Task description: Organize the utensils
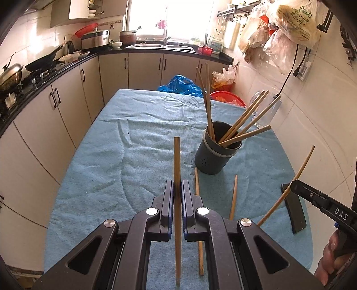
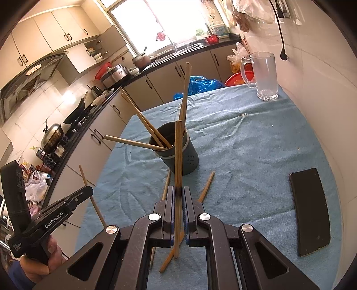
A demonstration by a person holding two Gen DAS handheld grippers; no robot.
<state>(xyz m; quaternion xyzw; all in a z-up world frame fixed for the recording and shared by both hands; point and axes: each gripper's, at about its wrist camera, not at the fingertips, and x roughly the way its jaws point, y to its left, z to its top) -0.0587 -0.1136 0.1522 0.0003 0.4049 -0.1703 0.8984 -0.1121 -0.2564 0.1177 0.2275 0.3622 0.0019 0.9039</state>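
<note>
A small kitchen: a black countertop (image 1: 67,64) runs along the left wall and across the far end over beige cabinets (image 1: 44,125). A bright window (image 1: 169,15) glares above the far sink (image 1: 160,45). White tiled wall (image 1: 312,125) on the right carries hanging plastic bags (image 1: 287,26).

Tongs (image 1: 177,191) — matte black arms, blue-edged pads, silver round pivot screws; white "GenRobot.AI", "DAS" lettering — blue sleeve (image 2: 15,267).

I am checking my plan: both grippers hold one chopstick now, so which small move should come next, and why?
Probably carry the right gripper forward and drop its wooden chopstick into the dark round holder; two chopsticks still lie on the blue cloth.
</note>
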